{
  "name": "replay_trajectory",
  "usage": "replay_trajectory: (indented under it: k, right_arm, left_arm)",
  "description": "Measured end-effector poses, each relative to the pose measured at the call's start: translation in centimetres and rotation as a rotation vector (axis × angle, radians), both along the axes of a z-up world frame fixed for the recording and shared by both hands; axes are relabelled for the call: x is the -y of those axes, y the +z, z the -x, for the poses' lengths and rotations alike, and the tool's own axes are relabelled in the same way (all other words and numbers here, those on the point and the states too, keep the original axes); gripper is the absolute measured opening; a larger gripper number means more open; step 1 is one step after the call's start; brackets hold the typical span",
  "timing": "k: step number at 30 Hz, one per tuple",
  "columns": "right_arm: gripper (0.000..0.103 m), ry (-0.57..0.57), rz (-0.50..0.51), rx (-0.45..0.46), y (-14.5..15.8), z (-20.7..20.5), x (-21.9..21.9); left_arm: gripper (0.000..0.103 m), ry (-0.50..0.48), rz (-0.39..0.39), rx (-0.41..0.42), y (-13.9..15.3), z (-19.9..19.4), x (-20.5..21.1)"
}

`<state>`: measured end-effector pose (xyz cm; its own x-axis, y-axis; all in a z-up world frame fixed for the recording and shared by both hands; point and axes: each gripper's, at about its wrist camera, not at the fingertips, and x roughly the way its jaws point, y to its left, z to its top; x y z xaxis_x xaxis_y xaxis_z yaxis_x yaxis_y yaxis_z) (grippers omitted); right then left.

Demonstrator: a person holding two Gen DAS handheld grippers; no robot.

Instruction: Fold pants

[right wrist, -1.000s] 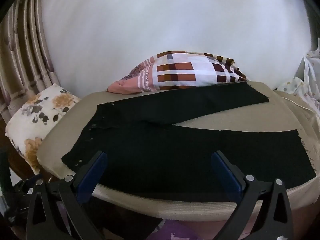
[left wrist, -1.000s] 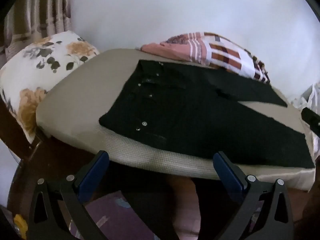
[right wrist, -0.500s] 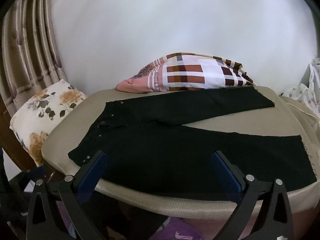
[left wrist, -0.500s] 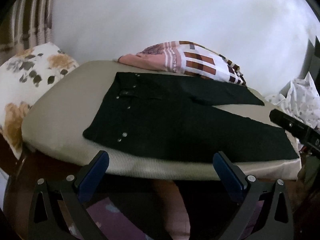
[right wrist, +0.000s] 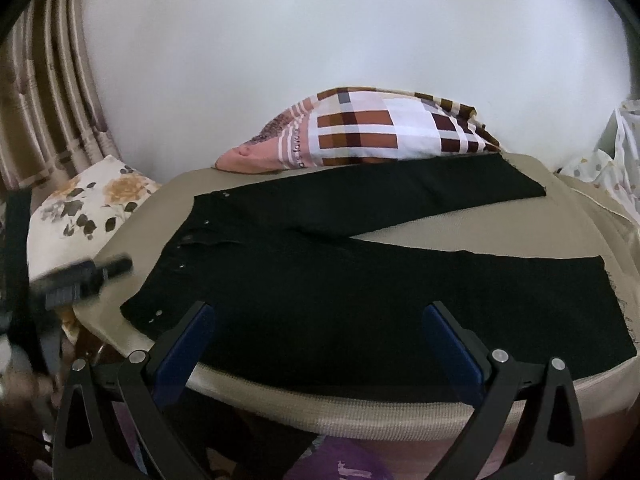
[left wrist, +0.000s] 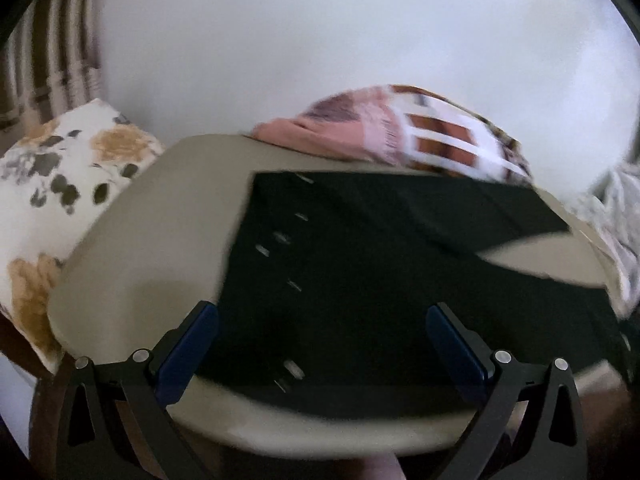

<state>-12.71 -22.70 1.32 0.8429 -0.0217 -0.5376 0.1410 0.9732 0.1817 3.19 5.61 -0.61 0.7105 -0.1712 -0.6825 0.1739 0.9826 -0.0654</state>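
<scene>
Black pants (right wrist: 360, 280) lie flat on a beige padded table (right wrist: 500, 220), waistband with metal studs to the left, two legs spread apart to the right. In the left wrist view the pants (left wrist: 380, 280) fill the middle, blurred by motion. My left gripper (left wrist: 322, 320) is open and empty, over the near waistband end. It also shows blurred at the left of the right wrist view (right wrist: 84, 276). My right gripper (right wrist: 320, 320) is open and empty, above the near edge of the lower leg.
A checked brown, white and pink cloth (right wrist: 372, 132) is heaped at the table's far edge. A floral pillow (right wrist: 88, 208) lies left of the table, curtains (right wrist: 44, 120) behind it. A white patterned cloth (right wrist: 612, 176) sits at the right. A white wall stands behind.
My left gripper has moved forward and closer over the waistband end of the pants. My right gripper has edged nearer the table. The pants have not moved.
</scene>
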Motion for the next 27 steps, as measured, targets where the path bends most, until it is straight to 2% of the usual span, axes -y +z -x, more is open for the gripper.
replay_trajectory:
  k: [2, 6, 8, 12, 18, 19, 21, 25, 27]
  right_arm:
    - [0.103, -0.003, -0.002, -0.013, -0.1, -0.7, 0.2]
    - [0.103, -0.015, -0.007, -0.053, -1.0, -2.5, 0.7]
    - [0.103, -0.022, -0.017, -0.082, -1.6, -3.5, 1.2]
    - [0.103, -0.038, -0.031, -0.14, -3.0, -5.5, 1.9]
    - [0.103, -0.053, -0.029, -0.224, -4.9, -8.1, 2.2]
    - [0.103, -0.055, -0.027, -0.238, -5.2, -8.4, 2.2]
    - [0.103, -0.058, -0.027, -0.264, -5.7, -9.1, 2.3]
    - [0.103, -0.058, -0.021, -0.302, -6.3, -10.1, 2.2]
    - [0.103, -0.054, -0.016, -0.315, -6.5, -10.5, 2.1]
  left_arm:
    - [0.103, -0.004, 0.049, -0.001, 0.2, -3.5, -2.0]
    - [0.102, -0.025, 0.129, -0.061, -0.4, -11.3, -5.7]
    - [0.102, -0.101, 0.185, -0.077, -0.8, -14.8, -7.0]
    - [0.102, -0.144, 0.172, -0.134, -2.8, -21.5, -7.8]
    - [0.102, -0.239, 0.057, -0.18, -6.7, -27.7, -6.9]
    - [0.101, -0.257, 0.057, -0.188, -7.2, -28.3, -6.7]
    - [0.096, -0.301, 0.104, -0.204, -7.9, -29.7, -6.8]
    - [0.094, -0.315, 0.078, -0.22, -9.2, -32.2, -6.6]
    - [0.083, -0.344, 0.104, -0.274, -10.3, -33.5, -6.5]
